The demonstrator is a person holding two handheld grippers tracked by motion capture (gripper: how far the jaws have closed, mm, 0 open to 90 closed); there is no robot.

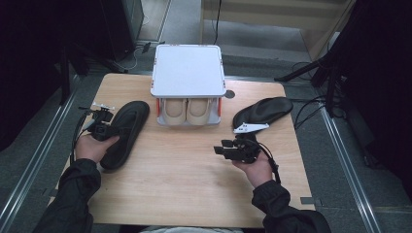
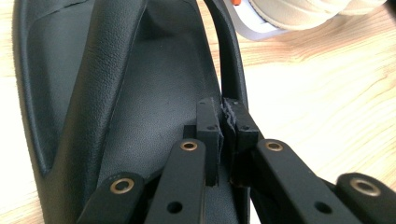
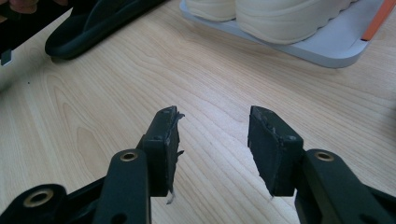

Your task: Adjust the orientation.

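Sandal [image 1: 124, 133] beside rack [image 1: 188, 70], shoes [image 1: 187, 110]

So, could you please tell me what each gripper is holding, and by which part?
The left gripper pinches the black sandal by its thin side strap. The right gripper is open, holding nothing.

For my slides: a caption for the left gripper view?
Left gripper pinching the edge of a black sandal on the wooden table.

Bare tabletop [image 1: 184, 170] open between both hands; shoe rack [image 1: 188, 73] with beige shoes [image 1: 188, 110] blocking beyond, black sandals [image 1: 124, 133] flanking.
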